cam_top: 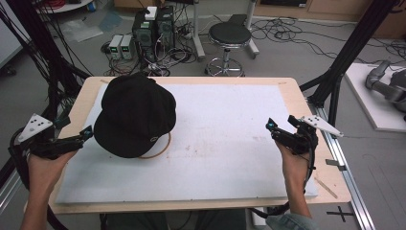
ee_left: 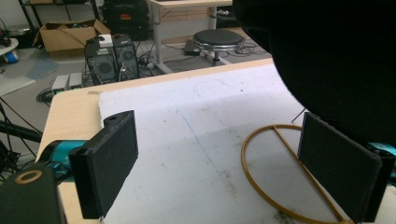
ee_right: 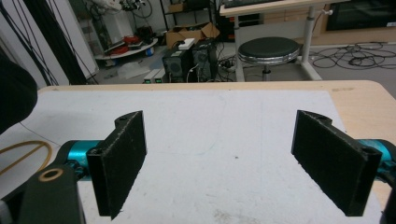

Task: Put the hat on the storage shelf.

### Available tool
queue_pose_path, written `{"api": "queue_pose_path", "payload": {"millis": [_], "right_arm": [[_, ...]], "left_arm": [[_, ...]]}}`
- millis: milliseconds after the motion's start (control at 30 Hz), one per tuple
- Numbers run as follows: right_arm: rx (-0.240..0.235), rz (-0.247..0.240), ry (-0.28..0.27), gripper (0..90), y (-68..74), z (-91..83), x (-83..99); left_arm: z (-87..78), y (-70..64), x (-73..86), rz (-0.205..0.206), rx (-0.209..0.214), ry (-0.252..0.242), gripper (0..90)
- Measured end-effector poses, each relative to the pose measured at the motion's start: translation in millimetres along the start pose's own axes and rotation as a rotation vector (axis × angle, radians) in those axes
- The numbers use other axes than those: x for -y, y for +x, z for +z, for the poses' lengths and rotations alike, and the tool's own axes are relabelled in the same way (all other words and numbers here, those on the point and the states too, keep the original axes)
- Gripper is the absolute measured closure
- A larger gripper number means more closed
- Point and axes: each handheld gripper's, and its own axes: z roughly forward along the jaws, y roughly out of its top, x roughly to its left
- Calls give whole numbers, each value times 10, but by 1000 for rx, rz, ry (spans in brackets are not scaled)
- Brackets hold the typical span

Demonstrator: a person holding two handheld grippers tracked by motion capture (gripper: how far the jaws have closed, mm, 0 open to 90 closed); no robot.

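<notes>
A black cap [cam_top: 134,112] rests on a thin tan hoop stand [cam_top: 163,149] at the left of the white board [cam_top: 225,143]. My left gripper [cam_top: 85,133] is open just left of the cap's lower edge, apart from it. In the left gripper view the cap [ee_left: 336,51] looms over the right jaw, and the hoop stand [ee_left: 261,186] lies between the jaws of the left gripper [ee_left: 219,135]. My right gripper [cam_top: 274,130] hangs open over the board's right edge, holding nothing. The right gripper [ee_right: 219,126] looks across bare board, with the cap [ee_right: 14,98] and hoop stand [ee_right: 23,149] far left.
The board lies on a wooden table [cam_top: 306,103]. Beyond the far edge stand a black stool [cam_top: 230,36] and computer towers [cam_top: 153,28] among cables. Black frame struts [cam_top: 352,45] rise at both sides. A grey robot arm [cam_top: 388,84] lies on a white platform at right.
</notes>
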Motion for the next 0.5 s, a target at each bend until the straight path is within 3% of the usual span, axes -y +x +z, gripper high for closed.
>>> {"api": "queue_pose_path", "payload": {"millis": [200, 500], "right_arm": [[23, 8, 31, 177, -94, 37, 141], [25, 11, 31, 177, -109, 34, 156]], "left_arm": [[21, 5, 21, -4, 2, 6, 125], [38, -5, 28, -6, 6, 9, 125]]}}
